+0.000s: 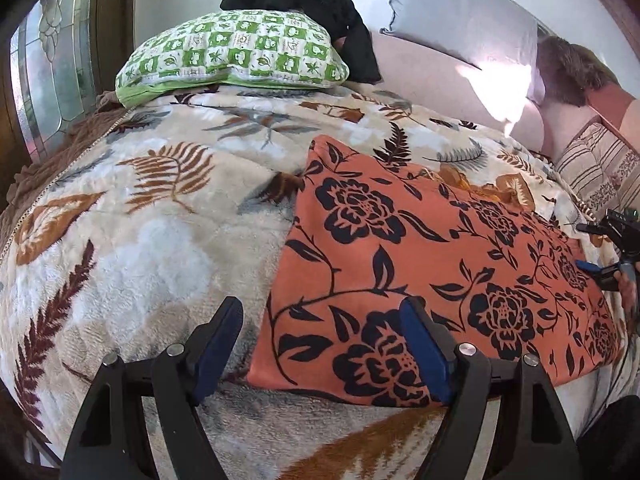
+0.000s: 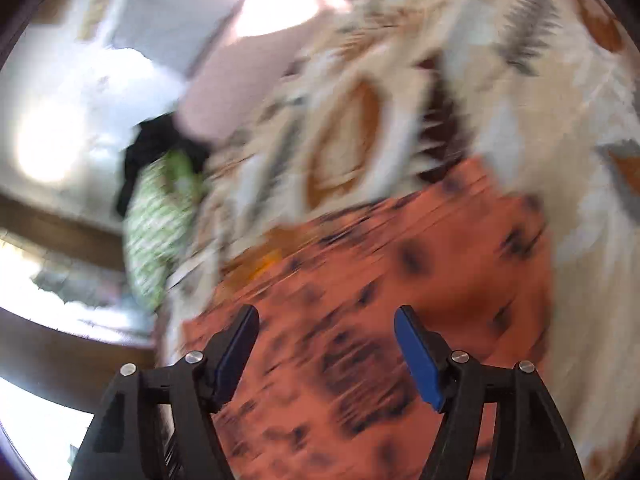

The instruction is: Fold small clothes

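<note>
Folding is not yet begun: the orange cloth with black rose print (image 1: 420,264) is laid flat, in a rough rectangle, on the cream plush blanket with brown and grey fern print (image 1: 152,216), right of centre in the left wrist view.

Left gripper (image 1: 320,332) is held released over the cloth's near-left corner; jaws are spread, one blue pad over blanket, the other over cloth, nothing pinched. Right gripper (image 2: 326,344) is also released, jaws apart over the cloth (image 2: 400,280), nothing between them. The right view is heavily smeared, so contact cannot be told. The right gripper is also glimpsed at the cloth's right edge (image 1: 612,248) in the left view.

Handling, judged: cloth looks thin, light and limp, not fragile; drape and sag are expected when lifted. Plush pile beneath may be caught by a deep pinch. The two near corners are judged best for hold, edge only, one per gripper, then carried toward the far edge.

Count:
- orange cloths: one
- black garment (image 1: 320,12) heaped far back: one heap, pieces cannot be told
- green-and-white checked pillow (image 1: 232,56): one
- striped cushion (image 1: 596,168) far right: one
- grippers: two
</note>
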